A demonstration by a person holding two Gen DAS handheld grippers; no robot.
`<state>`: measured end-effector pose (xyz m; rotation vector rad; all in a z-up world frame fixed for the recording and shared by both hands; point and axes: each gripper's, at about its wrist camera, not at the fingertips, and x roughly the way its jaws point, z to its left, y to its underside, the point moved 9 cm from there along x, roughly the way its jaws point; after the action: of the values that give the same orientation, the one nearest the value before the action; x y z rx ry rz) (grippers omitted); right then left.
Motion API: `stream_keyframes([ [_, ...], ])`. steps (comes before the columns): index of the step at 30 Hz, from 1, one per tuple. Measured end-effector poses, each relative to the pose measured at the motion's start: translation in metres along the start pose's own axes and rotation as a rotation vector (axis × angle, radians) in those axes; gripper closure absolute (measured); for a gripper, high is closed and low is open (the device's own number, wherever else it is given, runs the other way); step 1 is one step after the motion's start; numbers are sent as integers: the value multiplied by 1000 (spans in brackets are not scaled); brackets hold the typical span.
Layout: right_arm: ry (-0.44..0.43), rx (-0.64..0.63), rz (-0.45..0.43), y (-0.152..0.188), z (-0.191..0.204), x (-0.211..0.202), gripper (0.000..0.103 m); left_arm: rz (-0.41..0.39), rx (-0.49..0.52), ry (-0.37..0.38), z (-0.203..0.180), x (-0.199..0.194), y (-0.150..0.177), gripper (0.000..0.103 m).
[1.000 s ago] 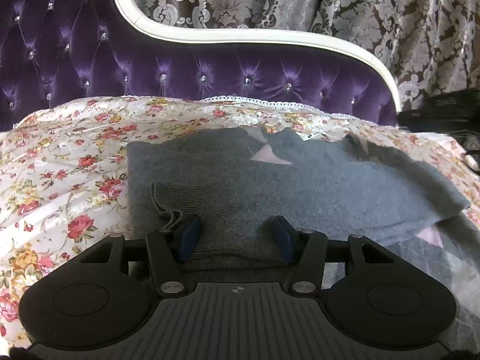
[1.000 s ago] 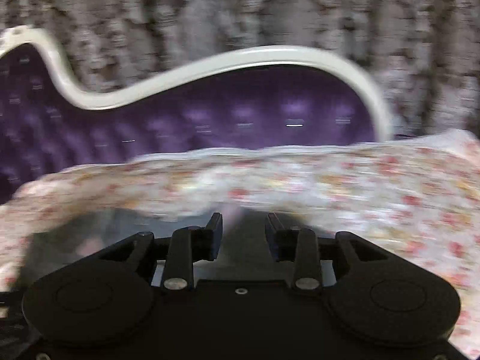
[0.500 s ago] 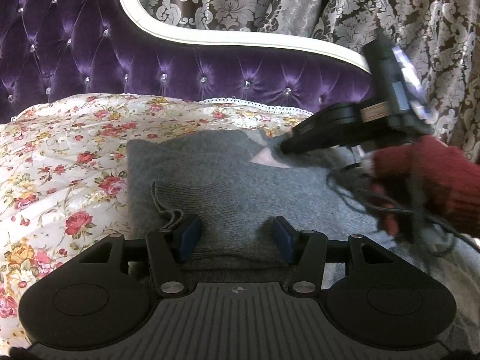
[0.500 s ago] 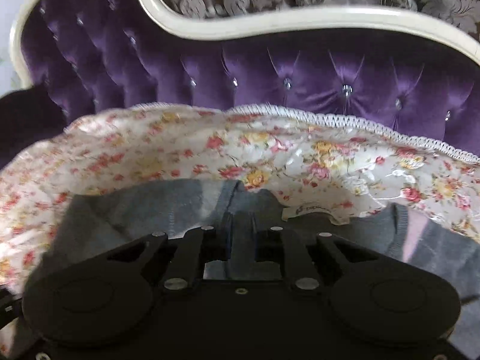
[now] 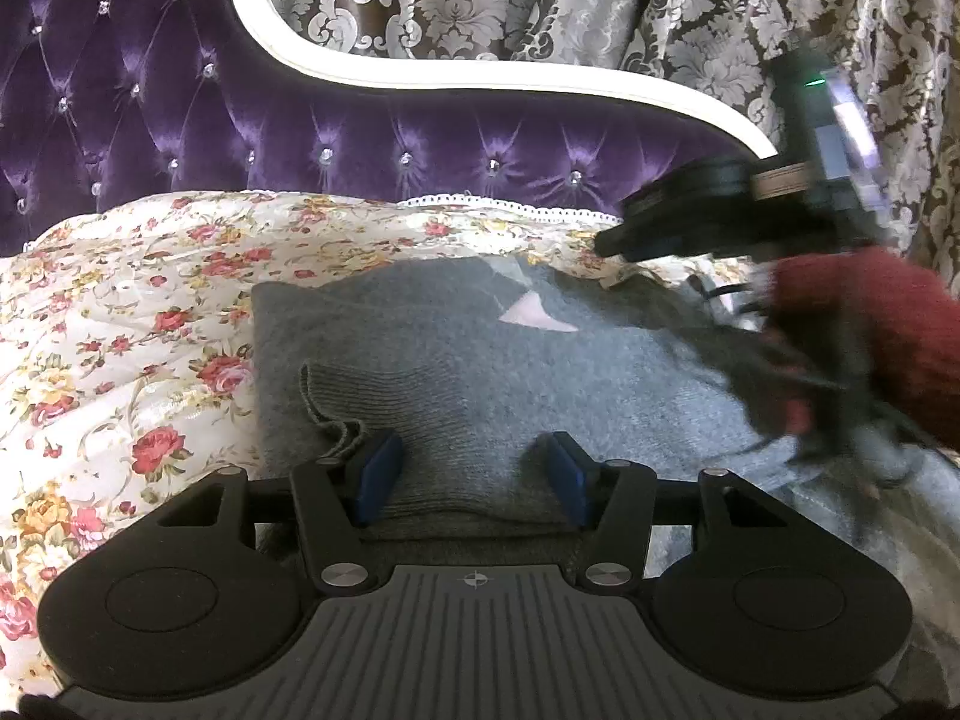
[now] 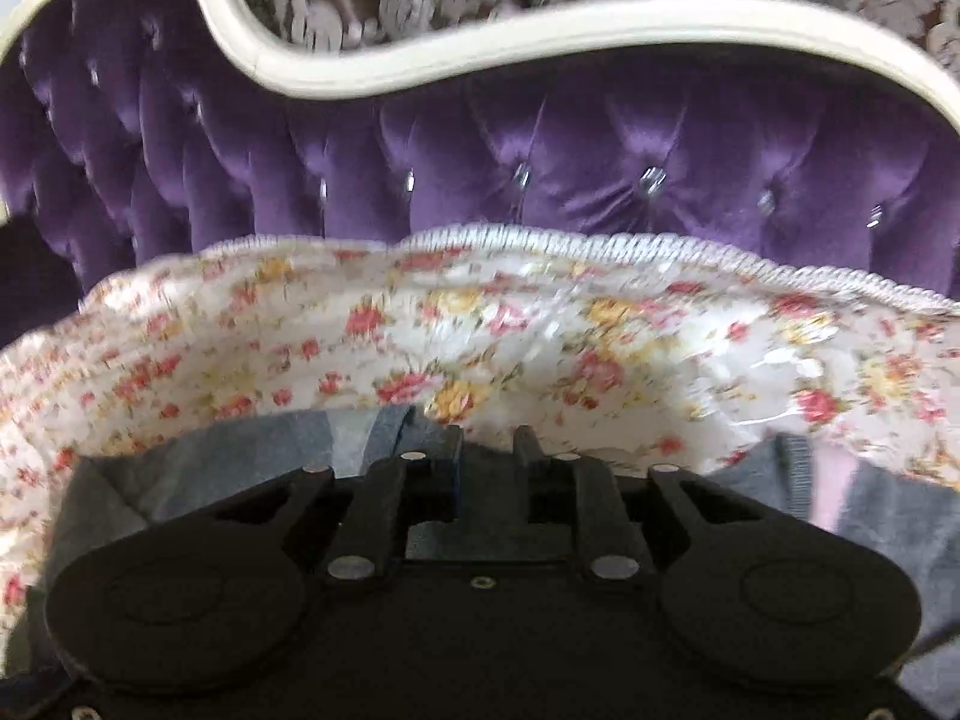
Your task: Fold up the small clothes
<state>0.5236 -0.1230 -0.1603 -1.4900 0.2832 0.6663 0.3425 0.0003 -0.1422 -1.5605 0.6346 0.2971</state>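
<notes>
A grey knit sweater (image 5: 480,372) lies folded on the floral bedspread (image 5: 132,324), with a ribbed cuff (image 5: 336,396) resting on top near its front. My left gripper (image 5: 474,468) is open, its blue pads either side of the sweater's near edge, holding nothing. In the left wrist view my right gripper (image 5: 606,246) hovers over the sweater's far right edge, held by a hand in a red glove (image 5: 864,324). In its own view the right gripper (image 6: 489,438) is open by a small gap above the sweater's far edge (image 6: 240,456).
A purple tufted headboard (image 5: 360,144) with a white curved frame stands behind the bed. Patterned brown and silver curtains (image 5: 600,0) hang behind it. A white lace trim (image 6: 600,240) edges the bedspread.
The right gripper came in over the sweater's far edge, then lifted a little and drew right. Its fingers have parted slightly. The left gripper has stayed in place.
</notes>
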Motion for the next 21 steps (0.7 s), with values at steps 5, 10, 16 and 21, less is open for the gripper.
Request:
stream_keyframes([
  [5, -29, 54, -59, 2, -14, -59, 48, 14, 40, 13, -6, 3, 1, 36],
  [10, -24, 106, -78, 30, -29, -131, 45, 25, 41, 25, -6, 4, -1, 33],
  [16, 20, 149, -93, 80, -40, -212, 42, 47, 7, 71, 8, -5, -7, 33],
  [21, 48, 193, -113, 116, -42, -267, 34, 40, -15, -14, 28, -27, -11, 33],
])
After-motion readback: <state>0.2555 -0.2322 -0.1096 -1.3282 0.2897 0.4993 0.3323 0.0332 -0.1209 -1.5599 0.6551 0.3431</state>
